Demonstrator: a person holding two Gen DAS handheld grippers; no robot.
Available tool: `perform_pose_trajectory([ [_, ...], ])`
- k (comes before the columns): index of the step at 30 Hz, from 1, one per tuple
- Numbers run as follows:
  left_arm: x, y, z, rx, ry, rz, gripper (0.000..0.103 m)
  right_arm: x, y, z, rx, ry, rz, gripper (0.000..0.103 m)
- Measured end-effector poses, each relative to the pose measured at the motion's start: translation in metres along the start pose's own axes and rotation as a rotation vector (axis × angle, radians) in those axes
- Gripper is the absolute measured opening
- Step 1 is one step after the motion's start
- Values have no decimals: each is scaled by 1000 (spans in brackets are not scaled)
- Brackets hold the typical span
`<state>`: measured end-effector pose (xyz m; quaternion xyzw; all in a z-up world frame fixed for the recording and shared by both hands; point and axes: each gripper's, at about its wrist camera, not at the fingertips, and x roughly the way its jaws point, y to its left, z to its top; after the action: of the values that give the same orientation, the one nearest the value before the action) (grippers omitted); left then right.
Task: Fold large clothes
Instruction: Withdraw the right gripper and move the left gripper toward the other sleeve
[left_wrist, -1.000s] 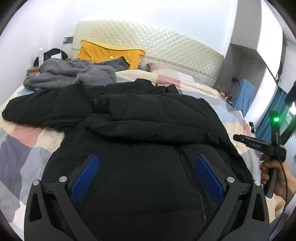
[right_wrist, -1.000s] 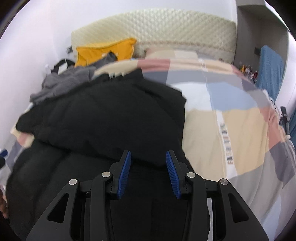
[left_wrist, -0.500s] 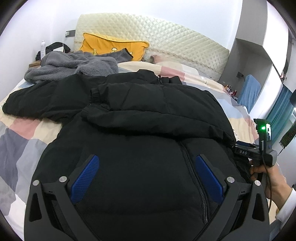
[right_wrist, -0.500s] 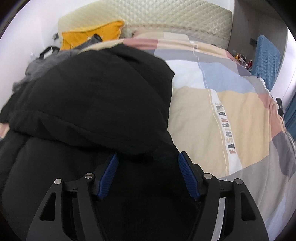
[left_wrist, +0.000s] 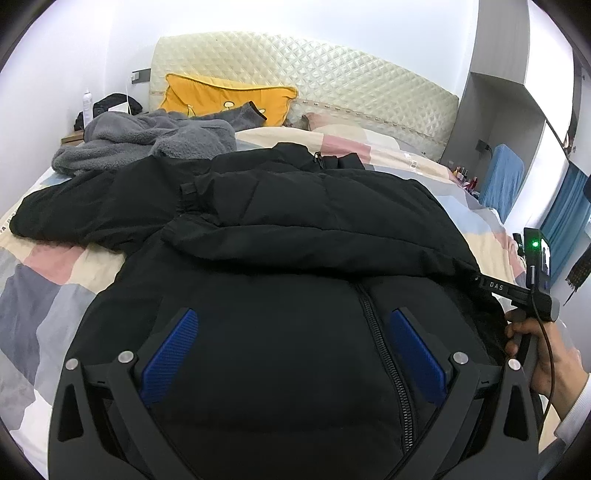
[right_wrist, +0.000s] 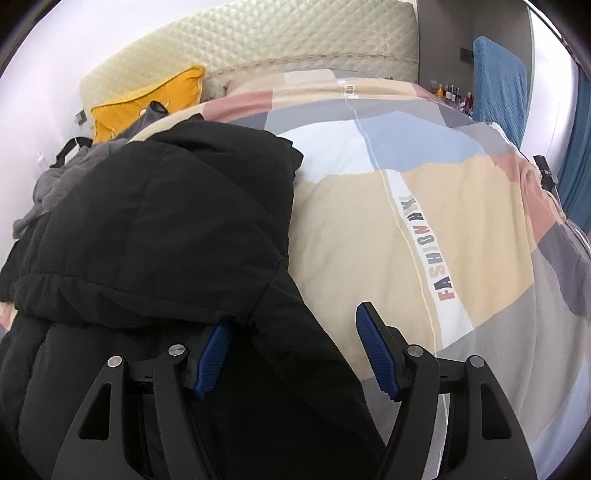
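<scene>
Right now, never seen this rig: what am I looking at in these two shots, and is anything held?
No robot: a person carries a handheld two-finger gripper in each hand, each with a fisheye camera looking along its fingers. One shot is from the left gripper, one from the right gripper. A black puffer jacket lies on the patchwork duvet, one sleeve folded across it; a grey fleece and a yellow pillow lie behind. Both grippers are open; the right one's fingers have just been opening, with the jacket's edge between them. Nothing is held.

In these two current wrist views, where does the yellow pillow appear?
Left wrist: yellow pillow upper left of centre, against the quilted headboard, behind the grey fleece.
Right wrist: yellow pillow upper left, partly hidden by the black jacket.
Shared landmark: the quilted headboard.
</scene>
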<state>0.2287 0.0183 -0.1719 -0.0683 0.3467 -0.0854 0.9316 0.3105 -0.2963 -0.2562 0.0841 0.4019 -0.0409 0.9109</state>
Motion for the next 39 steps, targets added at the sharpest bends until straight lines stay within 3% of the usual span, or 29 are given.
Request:
perform_pose_trajectory([
  [4, 3, -2, -1, 8, 19, 9, 103, -9, 6, 5, -9, 3, -6, 66],
  [7, -2, -3, -2, 16, 8, 13, 103, -24, 8, 3, 52, 3, 52, 66],
  [14, -26, -7, -3, 38, -34, 0, 103, -99, 34, 3, 32, -134, 143, 66],
  [18, -36, -9, -4, 40, -51, -7, 103, -150, 54, -14, -8, -231, 201, 66],
  [27, -69, -15, -4, 46, -116, -17, 103, -226, 74, -59, -98, -368, 223, 66],
  [35, -94, -16, -12, 36, -108, -57, 103, -256, 85, -109, -117, -377, 255, 67],
  [39, -106, -14, -15, 51, -89, -46, 103, -267, 85, -118, -120, -421, 242, 69],
])
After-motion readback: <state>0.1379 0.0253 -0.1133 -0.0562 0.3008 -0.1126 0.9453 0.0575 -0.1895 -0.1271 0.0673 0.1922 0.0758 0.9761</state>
